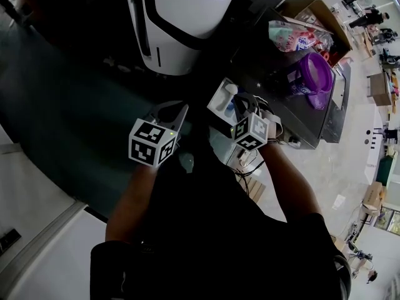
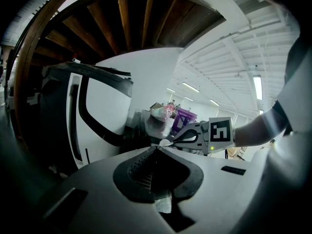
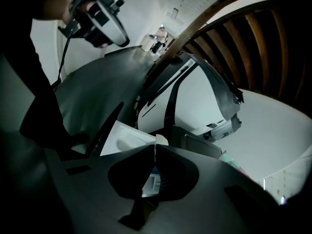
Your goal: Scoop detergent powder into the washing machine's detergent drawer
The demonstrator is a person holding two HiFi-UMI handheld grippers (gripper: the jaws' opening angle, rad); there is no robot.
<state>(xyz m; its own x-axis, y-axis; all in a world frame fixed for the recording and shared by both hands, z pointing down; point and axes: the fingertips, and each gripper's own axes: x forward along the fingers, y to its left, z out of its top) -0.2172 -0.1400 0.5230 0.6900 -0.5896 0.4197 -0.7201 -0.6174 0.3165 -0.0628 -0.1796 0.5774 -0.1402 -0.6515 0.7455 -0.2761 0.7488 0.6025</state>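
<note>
Right gripper: jaws clenched on a white scoop, close over the open detergent drawer. The drawer juts from the white washing machine.

Left gripper: jaws pressed together, nothing between them, held beside the right.

Purple detergent tub, pink bag and cardboard box crowd the dark surface to the drawer's right.

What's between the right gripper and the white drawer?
Only a small white scoop, pinched by the right gripper; the right gripper view shows the drawer just beyond.
</note>
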